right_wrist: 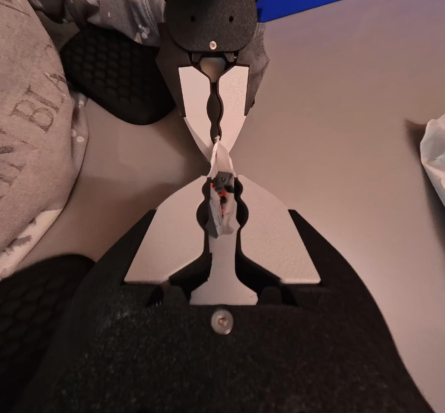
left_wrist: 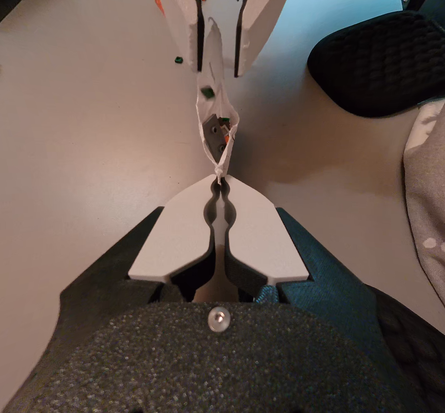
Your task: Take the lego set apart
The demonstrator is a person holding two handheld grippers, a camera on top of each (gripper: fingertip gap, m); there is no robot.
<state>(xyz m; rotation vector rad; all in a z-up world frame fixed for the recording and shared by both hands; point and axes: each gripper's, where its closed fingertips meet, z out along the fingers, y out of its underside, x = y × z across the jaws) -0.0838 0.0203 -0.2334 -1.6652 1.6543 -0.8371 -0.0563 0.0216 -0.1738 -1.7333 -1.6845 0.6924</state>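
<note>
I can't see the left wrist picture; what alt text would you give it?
A small white bag of lego pieces hangs stretched between two sets of tongs: the left tongs, near the camera, are shut on one corner, and the right tongs reach in from the top around the other end. Below is a pale table with a few loose green and orange bricks.

the left gripper (left_wrist: 220, 182) is pinched closed at its tips on a corner of the small bag (left_wrist: 216, 122). the right gripper (right_wrist: 220, 179) faces it tip to tip, jaws parted around the bag.
</note>
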